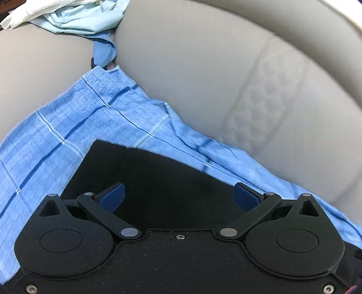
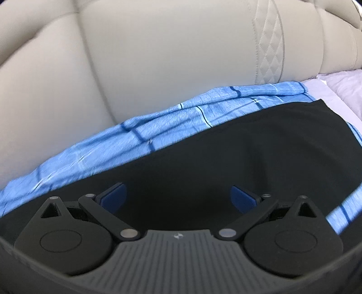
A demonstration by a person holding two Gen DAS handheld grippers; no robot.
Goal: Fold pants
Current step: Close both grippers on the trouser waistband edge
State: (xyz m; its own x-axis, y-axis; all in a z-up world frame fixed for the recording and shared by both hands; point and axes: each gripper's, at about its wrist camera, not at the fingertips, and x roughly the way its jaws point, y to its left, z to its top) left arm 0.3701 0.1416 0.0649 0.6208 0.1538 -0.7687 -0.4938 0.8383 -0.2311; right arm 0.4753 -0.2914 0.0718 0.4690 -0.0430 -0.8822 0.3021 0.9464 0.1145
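Mostly cropped black pants (image 1: 158,181) fill both views; both grippers' fingers (image 1: 113,196) spread wide.

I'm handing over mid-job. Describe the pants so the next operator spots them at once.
Start from the beige sofa; a blue checked cloth is spread on its seat. The pants lie flat on that cloth, right under both open grippers. They are the only plain black fabric there, with no pattern.

I saw the pants (image 2: 226,162) lying flat on a checked cloth (image 1: 67,126), which was spread over the sofa seat. Behind them rose the sofa backrest (image 2: 169,67). A crumpled heap of fabric (image 1: 83,18) sat far back left.
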